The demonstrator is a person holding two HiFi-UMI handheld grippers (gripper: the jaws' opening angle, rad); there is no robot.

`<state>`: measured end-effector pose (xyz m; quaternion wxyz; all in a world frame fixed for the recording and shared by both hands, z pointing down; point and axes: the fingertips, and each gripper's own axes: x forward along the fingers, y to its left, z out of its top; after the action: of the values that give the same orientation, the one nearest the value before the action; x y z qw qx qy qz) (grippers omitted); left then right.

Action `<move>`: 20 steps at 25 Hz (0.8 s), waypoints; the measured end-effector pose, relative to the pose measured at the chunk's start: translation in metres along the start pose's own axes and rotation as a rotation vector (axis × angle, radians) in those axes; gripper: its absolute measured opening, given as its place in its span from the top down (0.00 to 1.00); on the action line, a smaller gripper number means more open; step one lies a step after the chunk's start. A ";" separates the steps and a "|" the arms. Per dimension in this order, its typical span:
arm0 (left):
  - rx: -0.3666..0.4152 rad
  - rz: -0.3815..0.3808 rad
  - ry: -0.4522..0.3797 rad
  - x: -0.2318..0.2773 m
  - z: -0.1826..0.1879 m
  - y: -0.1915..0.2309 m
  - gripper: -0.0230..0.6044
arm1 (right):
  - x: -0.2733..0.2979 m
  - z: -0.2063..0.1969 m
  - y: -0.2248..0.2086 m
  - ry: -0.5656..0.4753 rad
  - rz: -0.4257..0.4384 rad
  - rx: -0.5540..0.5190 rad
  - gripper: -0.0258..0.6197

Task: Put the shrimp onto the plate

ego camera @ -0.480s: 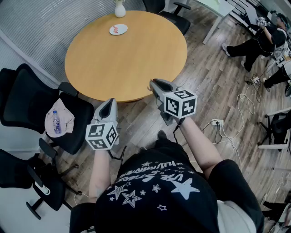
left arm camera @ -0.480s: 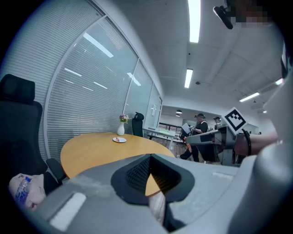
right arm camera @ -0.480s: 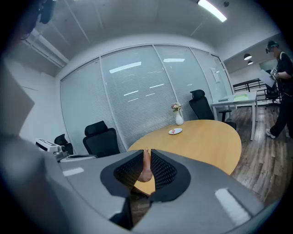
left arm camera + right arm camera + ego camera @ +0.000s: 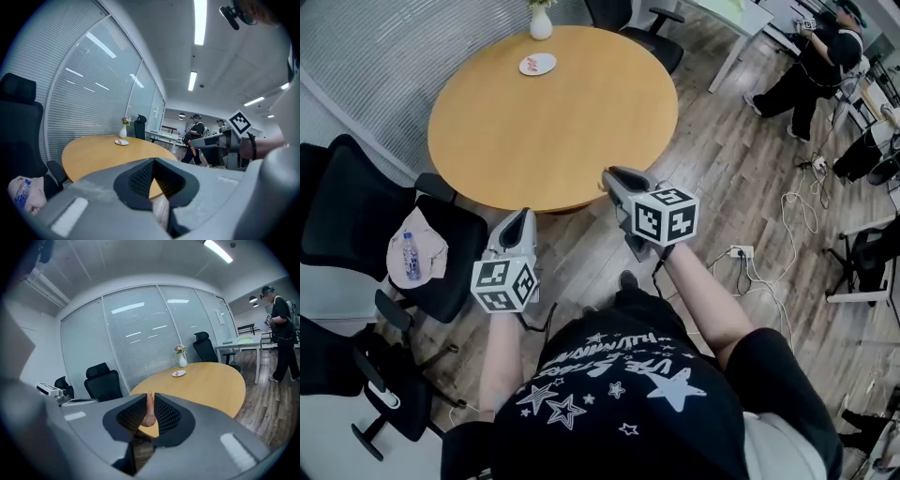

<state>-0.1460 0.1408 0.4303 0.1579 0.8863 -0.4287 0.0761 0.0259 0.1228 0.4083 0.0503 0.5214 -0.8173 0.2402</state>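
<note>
- While the head view has drifted a little over the last half second, so that the round light-wood bench (image 4: 553, 131) now sits slightly higher and further left in frame, both grippers have barely shifted against its near rim.
- The right gripper (image 4: 614, 178) hangs at the bench's 5 o'clock edge. Its jaws are clamped on a pale pink curled shrimp (image 4: 148, 412), which stands upright between the ribbed pads.
- The left gripper (image 4: 521, 217) is off the bench at about 7 o'clock, jaws together with nothing between them.
- The small white round plate (image 4: 526, 66) lies near 11 o'clock on the bench top, close to the far rim and well apart from the shrimp. A red-orange bit (image 4: 540, 63) already lies on it, too small to identify.
- A white vase (image 4: 541, 23) stands just beyond the plate, at its 12 o'clock.
- The carry seems hardly advanced, since the whole span of bench still lies between shrimp and plate.
- The next move likely calls for a long reach toward 11 o'clock, or a step round the bench. The squeeze must stay steady so the slender shrimp does not slip out.
</note>
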 end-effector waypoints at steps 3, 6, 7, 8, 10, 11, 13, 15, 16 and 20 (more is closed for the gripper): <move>-0.005 -0.011 0.003 -0.006 -0.004 -0.003 0.96 | -0.002 -0.001 0.003 -0.004 -0.002 0.002 0.88; -0.005 -0.017 0.007 -0.013 -0.009 -0.003 0.96 | -0.003 -0.004 0.007 -0.009 -0.011 0.012 0.88; -0.007 -0.017 0.008 -0.014 -0.011 -0.002 0.96 | -0.003 -0.006 0.007 -0.009 -0.015 0.018 0.88; -0.010 -0.017 0.011 -0.016 -0.013 -0.001 0.96 | -0.003 -0.008 0.008 -0.008 -0.017 0.024 0.88; -0.018 -0.015 0.019 -0.019 -0.017 0.001 0.96 | -0.002 -0.014 0.010 0.000 -0.013 0.036 0.88; -0.019 -0.012 0.023 -0.021 -0.019 0.002 0.96 | -0.002 -0.017 0.012 0.007 -0.008 0.041 0.88; -0.018 -0.006 0.028 -0.024 -0.020 0.003 0.96 | -0.001 -0.020 0.013 0.014 0.001 0.048 0.88; -0.012 0.001 0.027 -0.023 -0.018 0.003 0.96 | -0.001 -0.018 0.010 0.007 0.004 0.059 0.88; -0.011 0.008 0.026 -0.022 -0.017 0.004 0.96 | 0.000 -0.016 0.007 0.003 0.005 0.065 0.88; -0.017 0.047 0.022 -0.014 -0.012 0.017 0.96 | 0.009 -0.013 -0.003 0.008 0.020 0.070 0.88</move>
<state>-0.1682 0.1453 0.4409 0.1684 0.8737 -0.4483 0.0856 0.0228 0.1202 0.4237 0.0328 0.5137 -0.8134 0.2712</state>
